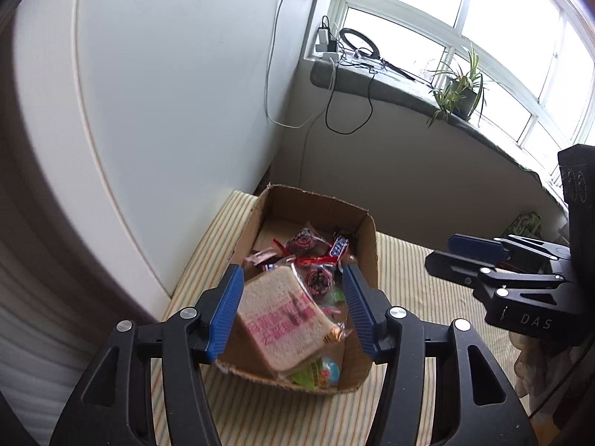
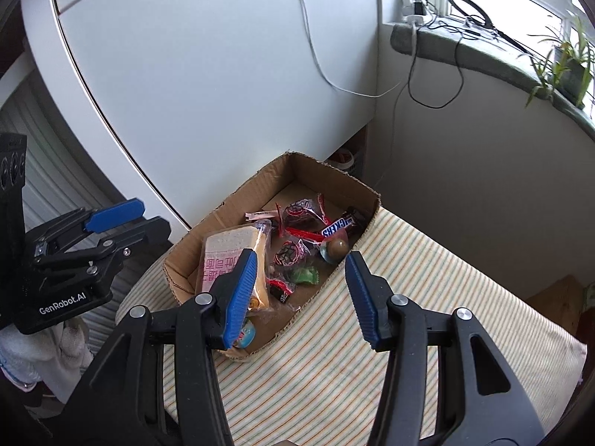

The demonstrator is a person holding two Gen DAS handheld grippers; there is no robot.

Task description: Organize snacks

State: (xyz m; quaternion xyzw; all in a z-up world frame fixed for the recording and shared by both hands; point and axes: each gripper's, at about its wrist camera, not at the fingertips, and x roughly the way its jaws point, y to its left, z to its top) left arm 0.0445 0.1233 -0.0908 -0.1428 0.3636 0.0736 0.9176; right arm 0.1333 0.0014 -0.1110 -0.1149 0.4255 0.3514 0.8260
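Room: white curved cabinet front (image 2: 208, 74) beside a grey stone window sill (image 1: 394, 89) carrying a potted spider plant (image 1: 459, 89), chargers and a black ring light (image 1: 359, 41)
Surface: cream cushion with thin green and orange stripes (image 2: 427, 297)
Box: open brown cardboard box (image 2: 238, 200) on the cushion, near the cabinet
Snacks: all inside the box – wrapped sandwich with pink print (image 1: 282, 319) tilted against the near wall, Snickers bar (image 2: 340, 225), red-wrapped sweets
Left gripper (image 1: 292, 312): blue pads apart, nothing gripped, above the box
Right gripper (image 2: 299, 297): blue pads apart, nothing gripped
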